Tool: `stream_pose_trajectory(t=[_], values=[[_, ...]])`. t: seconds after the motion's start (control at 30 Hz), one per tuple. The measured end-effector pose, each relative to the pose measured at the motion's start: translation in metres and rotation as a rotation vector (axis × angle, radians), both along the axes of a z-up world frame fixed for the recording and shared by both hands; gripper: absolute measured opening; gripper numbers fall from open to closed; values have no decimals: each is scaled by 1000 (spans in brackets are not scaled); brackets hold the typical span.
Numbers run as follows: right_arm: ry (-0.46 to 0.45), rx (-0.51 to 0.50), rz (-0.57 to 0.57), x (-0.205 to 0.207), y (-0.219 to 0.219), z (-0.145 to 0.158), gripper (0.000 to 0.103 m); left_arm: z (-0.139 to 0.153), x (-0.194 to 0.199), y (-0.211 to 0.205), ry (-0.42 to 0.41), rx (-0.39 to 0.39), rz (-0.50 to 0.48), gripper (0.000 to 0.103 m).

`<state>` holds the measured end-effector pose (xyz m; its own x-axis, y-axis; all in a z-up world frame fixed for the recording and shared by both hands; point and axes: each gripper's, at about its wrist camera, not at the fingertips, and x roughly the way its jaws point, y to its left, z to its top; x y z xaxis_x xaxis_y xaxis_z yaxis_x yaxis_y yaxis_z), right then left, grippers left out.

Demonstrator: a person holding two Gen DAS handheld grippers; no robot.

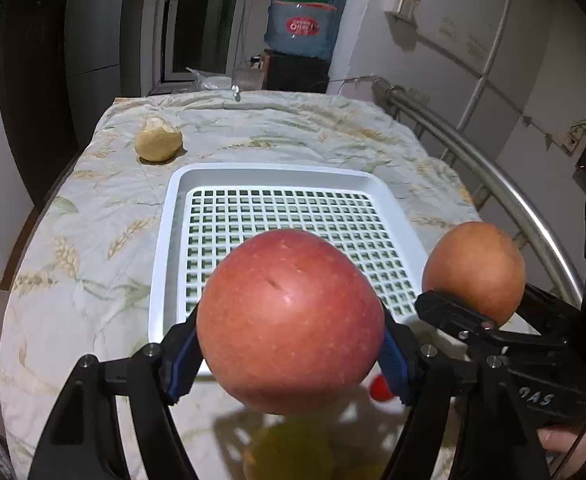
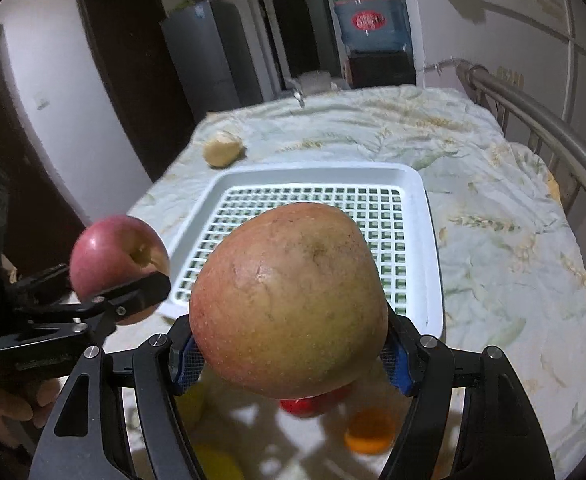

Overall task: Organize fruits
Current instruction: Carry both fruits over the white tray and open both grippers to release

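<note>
My left gripper is shut on a red apple, held above the near edge of a white perforated tray. My right gripper is shut on a yellow-red apple, also held above the tray's near edge. Each gripper shows in the other's view: the right one with its apple at right, the left one with its apple at left. A pale yellow fruit lies on the cloth beyond the tray's far left corner; it also shows in the right wrist view.
The tray lies on a floral cloth over a table. Below the grippers are blurred fruits: a red one, an orange one, yellow ones. A metal rail runs along the right. A water dispenser stands behind.
</note>
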<state>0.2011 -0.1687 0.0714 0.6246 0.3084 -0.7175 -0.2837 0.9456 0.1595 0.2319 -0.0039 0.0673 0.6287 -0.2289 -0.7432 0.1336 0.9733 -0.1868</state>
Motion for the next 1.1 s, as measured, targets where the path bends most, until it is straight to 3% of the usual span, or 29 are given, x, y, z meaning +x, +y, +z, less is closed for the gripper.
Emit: stream_pose_trajectory(t=[0.47, 0.87, 1.0, 1.03, 1.07, 1.1], values=[[144, -68, -102, 84, 5, -55, 71, -60, 76, 9, 153, -23, 62, 76], [175, -122, -141, 110, 8, -83, 71, -76, 100, 14, 154, 1, 94, 76], [183, -108, -148, 114, 7, -82, 73, -74, 102, 21, 155, -59, 108, 77], [178, -103, -147, 114, 7, -80, 77, -71, 101, 24, 145, -81, 113, 79], [157, -102, -153, 113, 5, -76, 82, -66, 100, 26, 133, -102, 113, 88], [133, -107, -161, 111, 5, -70, 95, -59, 97, 27, 113, -118, 111, 93]])
